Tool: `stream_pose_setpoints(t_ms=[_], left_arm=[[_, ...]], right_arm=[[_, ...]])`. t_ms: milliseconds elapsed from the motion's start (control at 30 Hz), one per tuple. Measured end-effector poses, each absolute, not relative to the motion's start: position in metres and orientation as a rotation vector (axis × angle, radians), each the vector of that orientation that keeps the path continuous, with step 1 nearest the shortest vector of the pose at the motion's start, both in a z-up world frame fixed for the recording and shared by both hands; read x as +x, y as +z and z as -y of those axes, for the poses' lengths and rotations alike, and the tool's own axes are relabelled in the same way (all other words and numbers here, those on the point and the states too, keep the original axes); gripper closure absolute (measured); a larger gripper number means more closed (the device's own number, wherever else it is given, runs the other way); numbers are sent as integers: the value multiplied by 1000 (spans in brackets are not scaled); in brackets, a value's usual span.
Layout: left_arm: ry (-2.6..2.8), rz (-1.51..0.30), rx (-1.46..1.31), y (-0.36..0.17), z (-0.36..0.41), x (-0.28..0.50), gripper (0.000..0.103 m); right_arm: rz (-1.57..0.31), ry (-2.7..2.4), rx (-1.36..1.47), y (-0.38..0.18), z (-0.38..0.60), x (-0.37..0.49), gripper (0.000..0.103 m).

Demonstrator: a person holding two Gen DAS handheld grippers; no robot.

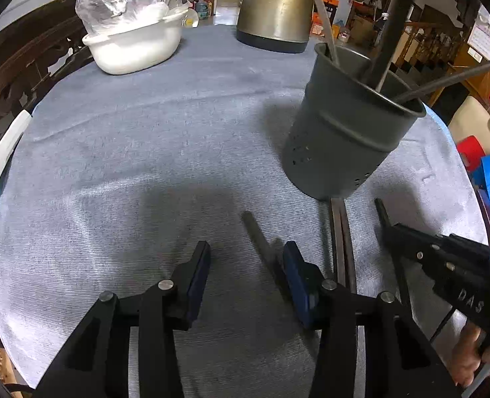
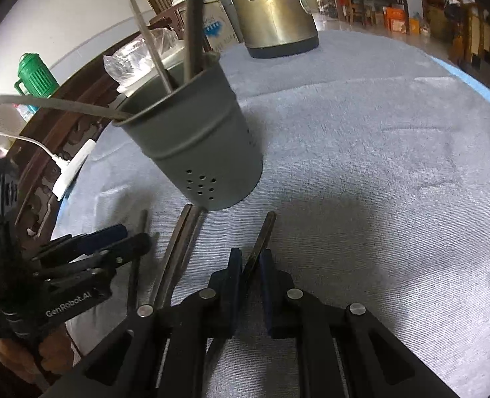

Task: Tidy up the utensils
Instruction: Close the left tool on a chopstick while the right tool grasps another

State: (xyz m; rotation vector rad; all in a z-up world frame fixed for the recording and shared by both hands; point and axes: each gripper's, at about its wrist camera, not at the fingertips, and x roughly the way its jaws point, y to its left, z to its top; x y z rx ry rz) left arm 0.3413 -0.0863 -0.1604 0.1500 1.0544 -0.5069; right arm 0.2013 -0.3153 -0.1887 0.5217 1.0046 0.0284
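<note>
Table: your work surface was the blue-grey cloth (image 1: 145,152), with the utensil holder standing on it as the landmark for everything below.
Kettle: the steel kettle (image 1: 275,10) stood behind the holder, well apart from it.
Basin: the white basin (image 1: 135,49) sat far off to the holder's left, at the back.
Utensil holder: the grey perforated holder (image 2: 195,146) stood upright and already carried several long handles leaning out of its rim.
Right gripper: your right gripper (image 2: 250,267) was just in front of the holder, clamped on a dark flat utensil (image 2: 265,232).
Held utensil: its long axis ran from your fingers up toward the holder's base, its free tip close to the holder but not touching.
Left gripper: your left gripper (image 1: 246,258) hung spread wide with nothing in it, in front and to the left of the holder.
Loose utensils: a pair of dark flat handles (image 1: 341,242) lay with their far ends at the holder's foot; a single dark stick (image 1: 258,235) lay just inside your left gripper's right finger, pointing roughly at the holder.
Coming move: your right hand looked the nearer; I judge the utensil needed lifting and tipping upright over the rim.
</note>
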Motion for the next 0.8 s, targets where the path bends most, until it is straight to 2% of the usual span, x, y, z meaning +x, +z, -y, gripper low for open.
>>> stream_pose_setpoints(t_ms=[333, 600, 667, 733, 800], left_arm=[[-511, -1145, 27, -160, 74, 361, 56], [-501, -1143, 51, -162, 86, 372, 56], [-499, -1125, 77, -163, 89, 369, 64], [-499, -1112, 107, -162, 88, 360, 84], [-518, -1117, 97, -162, 86, 359, 87]], right_arm=[[-1128, 29, 688, -196, 340, 223, 89], [-1110, -21, 651, -193, 333, 232, 89], [-1109, -25, 612, -192, 330, 235, 91], [-1103, -25, 564, -190, 325, 235, 93], [-1103, -28, 544, -189, 322, 236, 95]])
